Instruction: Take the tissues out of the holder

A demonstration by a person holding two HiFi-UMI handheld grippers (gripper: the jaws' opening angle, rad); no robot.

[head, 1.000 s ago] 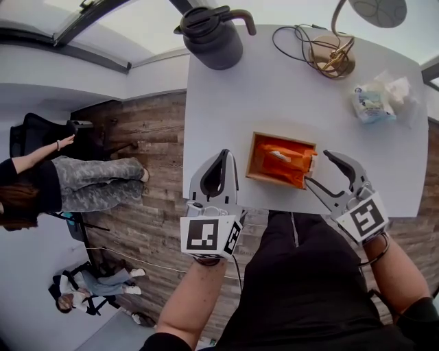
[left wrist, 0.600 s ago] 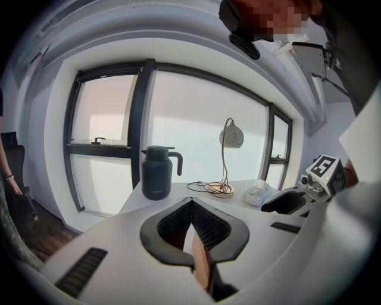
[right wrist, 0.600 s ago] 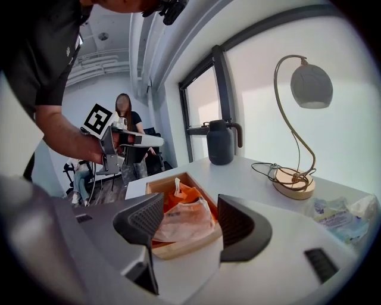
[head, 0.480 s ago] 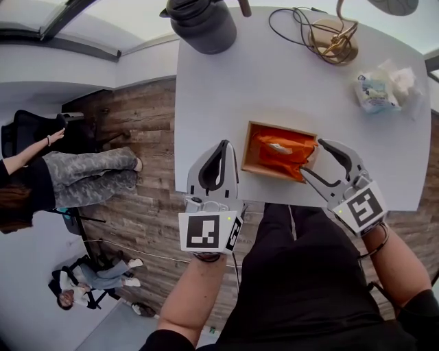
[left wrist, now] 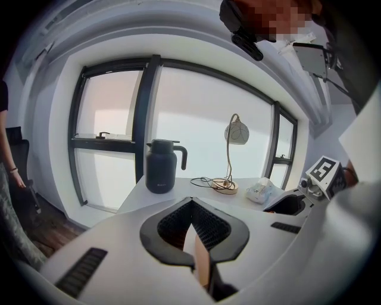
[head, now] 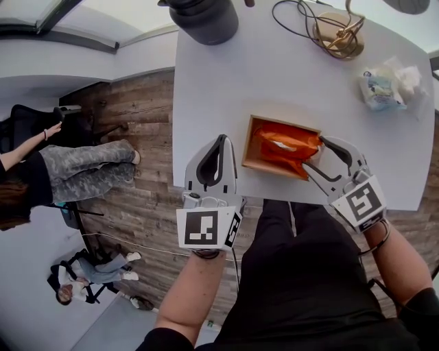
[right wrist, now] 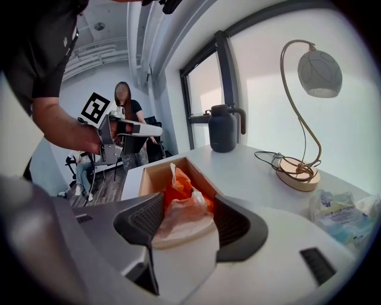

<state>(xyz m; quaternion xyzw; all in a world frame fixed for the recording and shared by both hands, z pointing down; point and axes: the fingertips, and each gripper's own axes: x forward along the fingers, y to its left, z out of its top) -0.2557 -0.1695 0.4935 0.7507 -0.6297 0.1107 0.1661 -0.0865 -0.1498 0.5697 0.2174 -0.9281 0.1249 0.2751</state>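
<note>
Tissues [head: 282, 147] sit in one crinkled orange plastic pack, glossy and puckered, with a paler twisted end. The pack lies inside one holder [head: 250, 145], a shallow rectangular box of plain light wood with thin walls. It is just ahead of the right claw [head: 314, 156] and off to the right of the left claw [head: 219, 139].

In the right gripper view the right claw [right wrist: 187, 209] stands open. Its two dark ribbed pads are set wide apart, and the pale, translucent end of the pack bulges up between them. I cannot tell whether either pad touches the plastic. The holder's rim [right wrist: 156, 174] runs away beyond the tips.

The left claw [left wrist: 191, 201] is closed, its two curved grey fingers meeting at the tips over a rounded loop. It hovers just off the holder's left wall, over the near edge of the smooth white surface [head: 274, 75]. A thin tan strip shows in the slit below the tips, and I cannot tell what it is.

Farther ahead of both claws stand one matte dark jug [head: 204, 17] with a handle and one lamp [head: 337, 35] with a round brass-coloured base, a looped black cord and a bent stem. Beyond the right claw lies one crumpled clear packet [head: 387, 83].
</note>
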